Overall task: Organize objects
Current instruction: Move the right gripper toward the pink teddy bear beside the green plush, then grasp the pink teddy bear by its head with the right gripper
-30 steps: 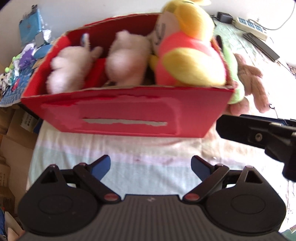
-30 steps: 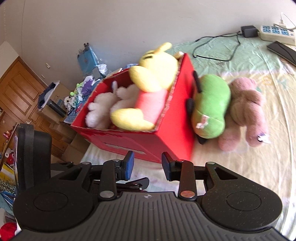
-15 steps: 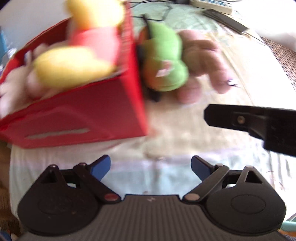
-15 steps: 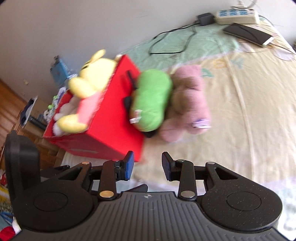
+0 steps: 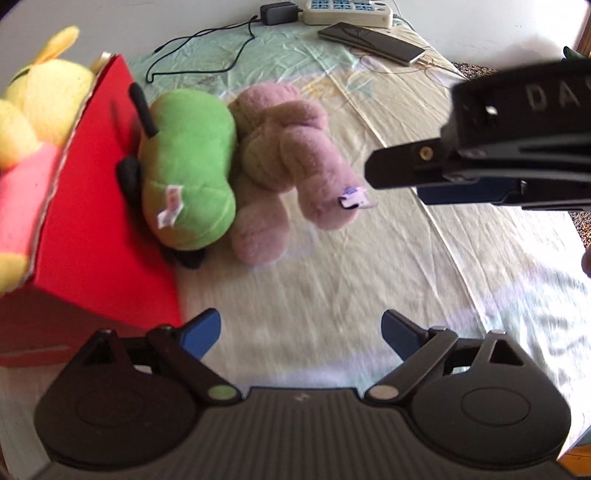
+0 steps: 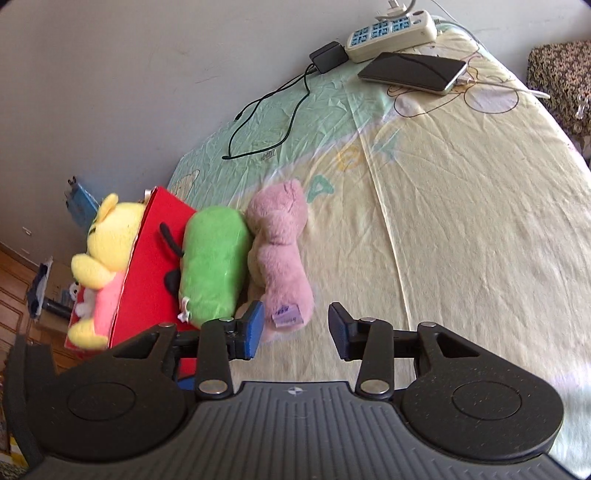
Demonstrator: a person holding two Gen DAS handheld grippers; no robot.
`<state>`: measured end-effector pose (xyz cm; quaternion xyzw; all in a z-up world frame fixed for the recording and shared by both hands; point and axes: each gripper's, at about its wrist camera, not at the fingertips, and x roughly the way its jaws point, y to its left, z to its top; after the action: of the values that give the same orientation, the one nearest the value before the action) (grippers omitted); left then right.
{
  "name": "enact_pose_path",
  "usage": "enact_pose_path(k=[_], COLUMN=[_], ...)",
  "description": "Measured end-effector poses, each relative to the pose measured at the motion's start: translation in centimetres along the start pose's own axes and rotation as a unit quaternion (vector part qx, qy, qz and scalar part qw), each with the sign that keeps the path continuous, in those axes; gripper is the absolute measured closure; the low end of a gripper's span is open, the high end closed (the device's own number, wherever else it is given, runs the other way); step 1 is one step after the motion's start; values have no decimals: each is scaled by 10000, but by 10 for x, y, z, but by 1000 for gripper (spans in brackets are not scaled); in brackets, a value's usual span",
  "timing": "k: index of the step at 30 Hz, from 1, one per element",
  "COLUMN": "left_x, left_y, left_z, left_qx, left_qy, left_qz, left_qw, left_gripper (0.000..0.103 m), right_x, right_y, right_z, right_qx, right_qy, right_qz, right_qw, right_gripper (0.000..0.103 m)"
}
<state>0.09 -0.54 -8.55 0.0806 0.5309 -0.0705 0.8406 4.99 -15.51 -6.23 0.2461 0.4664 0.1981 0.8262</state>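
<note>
Red box [image 6: 151, 280] is sitting on the bed sheet [image 6: 461, 206], at 9 o'clock in both wrist views. Yellow plush [image 6: 110, 236] with a pink shirt is sticking up out of it at the near-right corner, head poking above the rim. A bit of white plush [image 6: 84, 306] is showing inside next to it; rest of the contents not visible.

Green plush [image 6: 212, 258] is lying on the sheet outside the box, pressing against the box's right wall. Long axis is running roughly parallel to that wall, 6-to-12 in the right wrist view, white tag end toward the camera. Black parts are sticking out on its box side.

Pink plush [image 6: 280, 254] is lying just right of the green one, touching it, long axis about the same, head end toward 12, labelled foot toward 6.

Right gripper [image 6: 295, 328] is hanging with jaws spread apart, nothing between them; the pink plush's labelled foot is sitting just ahead of the left finger. Left gripper [image 5: 301, 332] is also released wide, empty, hovering over bare sheet with the box corner at its 10 o'clock. Right gripper is showing in the left wrist view at 3 o'clock, above the sheet, right of the pink plush.

Far end of bed, 12 to 1 o'clock: power strip [image 6: 391, 31], black adapter [image 6: 328, 55] with cable [image 6: 280, 110], dark phone [image 6: 413, 72].
</note>
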Motion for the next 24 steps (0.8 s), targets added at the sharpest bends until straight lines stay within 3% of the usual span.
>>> enact_pose_path(k=[15, 18, 24], left_x=[8, 5, -1], left_y=[6, 7, 8], left_z=[2, 0, -4], left_qx=[-40, -24, -30], left_qy=[-96, -101, -103], left_qz=[-63, -88, -190], left_qw=[9999, 9999, 9998], left_gripper=[9, 9, 9], right_x=[62, 64, 50], right_y=[4, -1, -4], right_z=[21, 21, 16], right_qx=[-155, -3, -26], right_qy=[643, 714, 665], right_qz=[94, 79, 119], right_qw=[9978, 9974, 9977], right_gripper=[60, 68, 70])
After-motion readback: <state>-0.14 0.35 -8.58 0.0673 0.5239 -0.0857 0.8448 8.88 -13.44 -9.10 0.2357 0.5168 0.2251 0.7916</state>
